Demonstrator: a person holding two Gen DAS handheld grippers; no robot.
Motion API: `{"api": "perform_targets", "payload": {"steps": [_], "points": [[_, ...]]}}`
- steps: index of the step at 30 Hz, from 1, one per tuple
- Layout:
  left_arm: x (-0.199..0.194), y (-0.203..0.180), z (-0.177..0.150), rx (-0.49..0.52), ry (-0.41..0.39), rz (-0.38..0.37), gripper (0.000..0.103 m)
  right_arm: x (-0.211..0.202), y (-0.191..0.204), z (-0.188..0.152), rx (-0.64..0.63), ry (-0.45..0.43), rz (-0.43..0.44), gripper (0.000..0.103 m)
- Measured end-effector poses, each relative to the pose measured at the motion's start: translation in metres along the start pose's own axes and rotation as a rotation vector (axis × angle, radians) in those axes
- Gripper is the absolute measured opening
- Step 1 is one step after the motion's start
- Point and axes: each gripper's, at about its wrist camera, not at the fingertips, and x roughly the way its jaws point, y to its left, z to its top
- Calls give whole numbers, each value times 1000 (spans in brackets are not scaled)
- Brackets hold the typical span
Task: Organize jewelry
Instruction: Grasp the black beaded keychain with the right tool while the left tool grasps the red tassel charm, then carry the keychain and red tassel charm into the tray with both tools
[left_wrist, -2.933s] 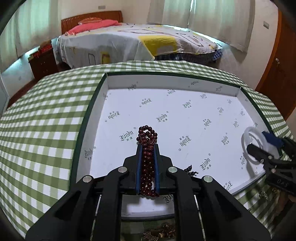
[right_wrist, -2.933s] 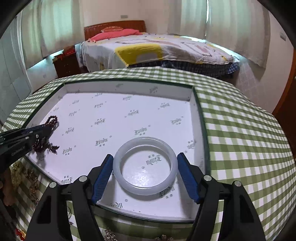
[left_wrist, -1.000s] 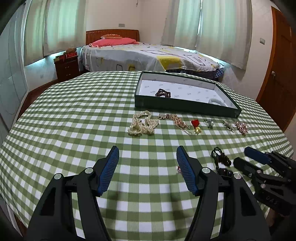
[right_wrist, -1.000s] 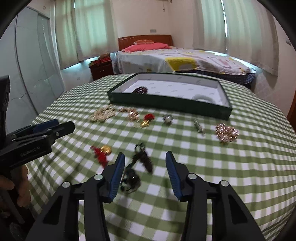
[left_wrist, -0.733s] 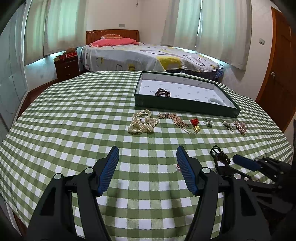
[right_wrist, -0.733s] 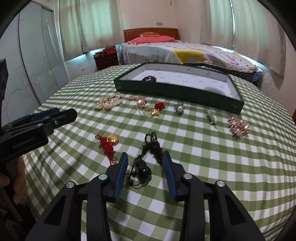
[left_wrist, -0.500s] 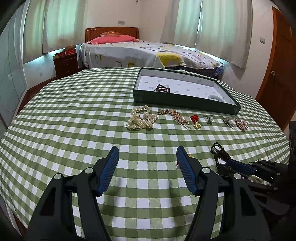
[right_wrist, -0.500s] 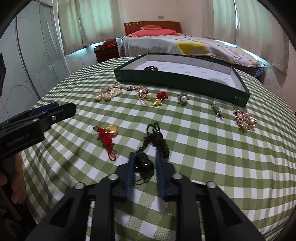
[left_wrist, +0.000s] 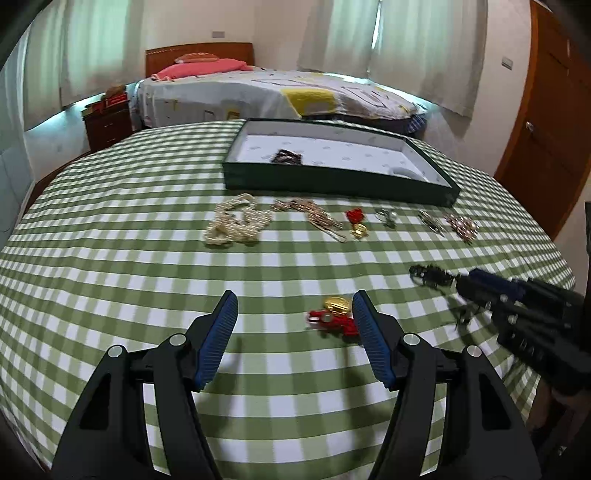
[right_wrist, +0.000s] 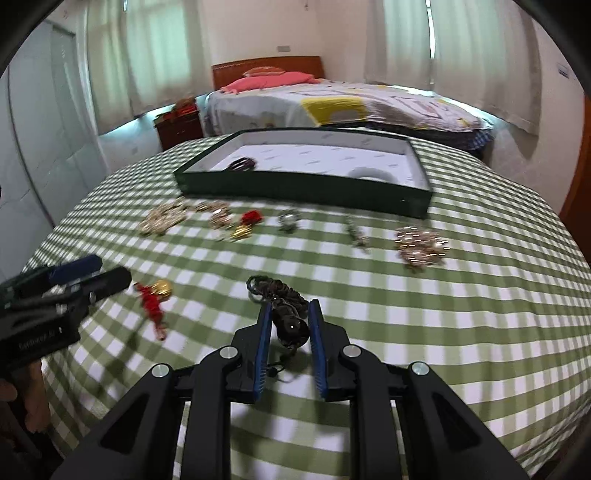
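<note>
**Two pieces in tray, right jaws pinching black piece**

Dark green shallow tray (right_wrist: 303, 188), beyond both jaws, holds dark red bead bracelet (right_wrist: 242, 163) and pale white bangle (right_wrist: 371, 173). Right gripper (right_wrist: 290, 325) pinches black beaded cord necklace (right_wrist: 284, 306) on desk. Left gripper (left_wrist: 293, 332) spread, empty.

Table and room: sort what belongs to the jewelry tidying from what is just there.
Job: green tray, dark beaded cord in the right gripper, red-and-gold charm by the open left gripper, pearl strand, pink cluster.
Just there: bed, nightstand, curtains.
</note>
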Motion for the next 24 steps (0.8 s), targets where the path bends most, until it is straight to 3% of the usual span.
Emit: {"api": "perform_targets", "payload": {"steps": [9, 14, 21, 24], "points": [[25, -20, -2, 35, 70, -37, 60, -2, -27, -1, 53, -18, -25, 21], [29, -23, -4, 55, 75, -34, 45, 0, -29, -1, 62, -14, -20, 21], [26, -17, -7, 42, 68, -47, 15, 2, -26, -2, 60, -13, -19, 21], [24, -17, -8, 43, 66, -59, 12, 2, -25, -2, 60, -13, -18, 21]]}}
